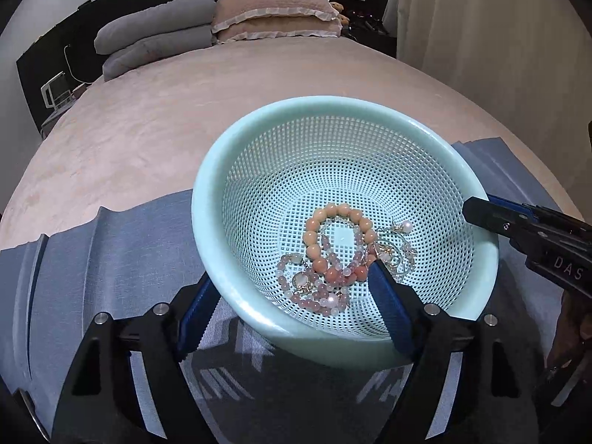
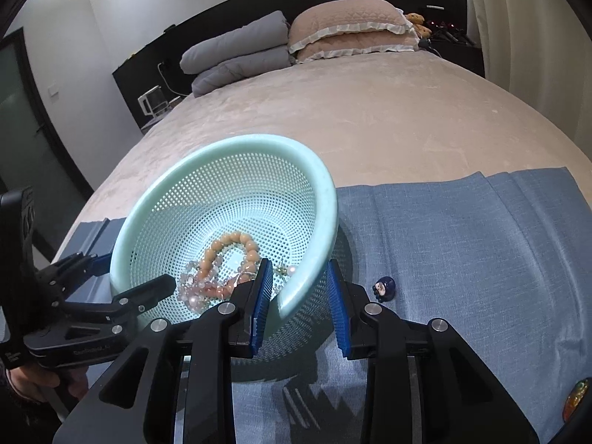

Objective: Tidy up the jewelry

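A mint-green perforated basket (image 1: 236,170) sits tilted on a blue cloth (image 1: 111,244) on the bed. Inside lie an orange bead bracelet (image 1: 325,222), pink and white bead strands (image 1: 318,292) and pearl earrings (image 1: 405,226). My left gripper (image 1: 292,277) is open and straddles the basket's near rim, one finger inside, one outside. My right gripper (image 2: 298,268) is open and straddles the rim (image 2: 325,199) on the other side. The basket also shows in the right wrist view, with the jewelry (image 2: 222,259) in it.
A small dark blue figurine (image 2: 384,288) lies on the blue cloth (image 2: 481,259) right of the basket. An orange object (image 2: 575,399) sits at the cloth's lower right. Grey bedding (image 1: 159,40) and pink pillows (image 1: 277,14) are at the bed's head.
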`<state>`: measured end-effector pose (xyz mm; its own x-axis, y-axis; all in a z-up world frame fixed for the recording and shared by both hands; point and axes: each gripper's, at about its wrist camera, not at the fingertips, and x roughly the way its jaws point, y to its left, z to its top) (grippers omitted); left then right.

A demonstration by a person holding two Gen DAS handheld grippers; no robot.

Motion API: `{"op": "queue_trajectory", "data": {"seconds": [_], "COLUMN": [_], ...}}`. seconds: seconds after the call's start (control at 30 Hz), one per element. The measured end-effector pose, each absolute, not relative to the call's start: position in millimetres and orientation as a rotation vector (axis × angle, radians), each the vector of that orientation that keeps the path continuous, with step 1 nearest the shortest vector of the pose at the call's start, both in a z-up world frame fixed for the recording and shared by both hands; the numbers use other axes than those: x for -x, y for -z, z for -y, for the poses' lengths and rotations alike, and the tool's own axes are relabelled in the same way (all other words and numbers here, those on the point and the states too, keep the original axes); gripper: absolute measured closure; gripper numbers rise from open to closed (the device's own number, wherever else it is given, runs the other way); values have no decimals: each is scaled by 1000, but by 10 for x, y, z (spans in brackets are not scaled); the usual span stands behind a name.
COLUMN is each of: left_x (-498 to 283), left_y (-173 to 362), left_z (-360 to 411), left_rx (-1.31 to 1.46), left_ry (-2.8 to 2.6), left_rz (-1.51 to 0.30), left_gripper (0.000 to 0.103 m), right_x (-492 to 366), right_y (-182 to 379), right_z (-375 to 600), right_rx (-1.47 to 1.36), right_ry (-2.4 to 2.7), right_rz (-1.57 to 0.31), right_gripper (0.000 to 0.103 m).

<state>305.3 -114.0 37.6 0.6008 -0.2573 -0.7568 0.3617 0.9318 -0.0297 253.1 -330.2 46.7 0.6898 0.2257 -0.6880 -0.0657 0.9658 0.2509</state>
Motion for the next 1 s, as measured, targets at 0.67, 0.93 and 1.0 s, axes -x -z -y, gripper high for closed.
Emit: {"op": "queue_trajectory", "data": {"seconds": [0.67,0.93,1.0], "left_x": [-1550,-1490,-1499], "left_y": [-625,-434,-397], "left_z": [888,729,725], "left_rx": [-231,-189,-190], "left_ry": [301,279,276], "left_rz": [-767,-811,-812], "left_gripper": [25,25,23], "right_x": [-1165,-1086,-1090], "right_y": [-505,-425,-413], "right_z": [2908,2759,2746], "right_rx": [-158,-127,-130], "right_ry": [-204,-206,-207], "right_rz": [-824,-836,-838], "right_gripper": [74,72,72]}}
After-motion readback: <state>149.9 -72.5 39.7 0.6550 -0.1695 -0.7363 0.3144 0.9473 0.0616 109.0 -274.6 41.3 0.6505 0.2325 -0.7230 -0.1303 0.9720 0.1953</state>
